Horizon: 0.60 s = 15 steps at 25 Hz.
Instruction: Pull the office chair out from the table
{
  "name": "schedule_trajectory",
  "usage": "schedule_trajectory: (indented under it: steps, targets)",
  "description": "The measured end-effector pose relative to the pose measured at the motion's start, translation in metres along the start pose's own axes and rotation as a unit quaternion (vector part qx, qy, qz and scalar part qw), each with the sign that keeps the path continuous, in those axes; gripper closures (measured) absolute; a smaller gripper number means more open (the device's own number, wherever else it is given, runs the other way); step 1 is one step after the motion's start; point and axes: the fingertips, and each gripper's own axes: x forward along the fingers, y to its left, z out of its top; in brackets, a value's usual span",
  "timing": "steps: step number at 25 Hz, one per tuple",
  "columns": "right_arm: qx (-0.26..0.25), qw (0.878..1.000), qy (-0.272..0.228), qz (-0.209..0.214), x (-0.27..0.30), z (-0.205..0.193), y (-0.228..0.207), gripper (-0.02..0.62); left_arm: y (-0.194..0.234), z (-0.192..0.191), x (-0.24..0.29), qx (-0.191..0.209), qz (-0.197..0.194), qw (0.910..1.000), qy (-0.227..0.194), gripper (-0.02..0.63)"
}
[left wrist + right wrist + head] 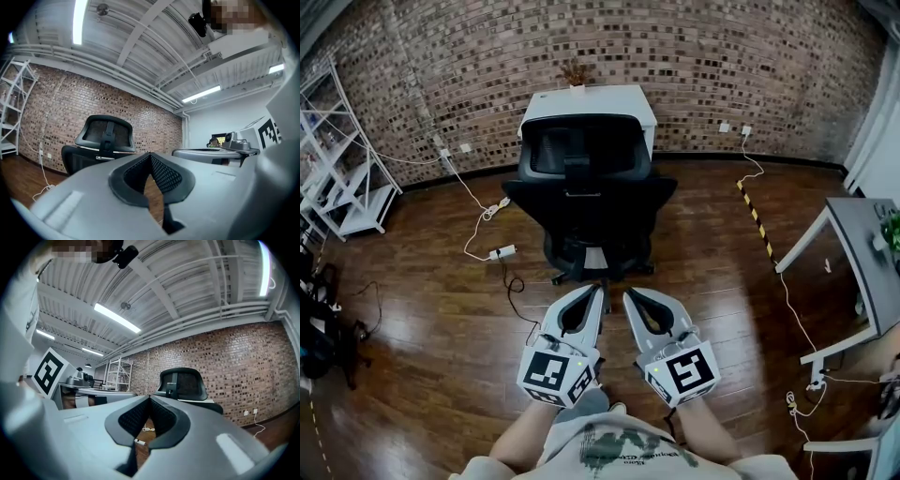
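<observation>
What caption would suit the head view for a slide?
Left gripper and right gripper, both shut, face a chair at a white table.

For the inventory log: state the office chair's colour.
Black: the office chair shows clearest in the head view.

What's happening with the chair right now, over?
Shut and empty: left hand-held gripper, right hand-held gripper, short of office chair. Chair at white table. On floor, power strip left of base.

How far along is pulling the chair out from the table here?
Done: nothing clearly. The chair stands close in front of the white table.
In hand: nothing. The left gripper and right gripper are shut, empty and short of the chair.
Left: probably to grasp it and pull it back.
</observation>
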Motion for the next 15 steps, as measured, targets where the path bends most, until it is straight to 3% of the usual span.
schedule_trajectory:
  steps: [15]
  targets:
    - [-0.002,1.000,-0.008,0.006,0.000,0.004,0.018,0.595,0.005,0.001,-0.019,-0.001,0.006,1.0000,-0.003,0.591]
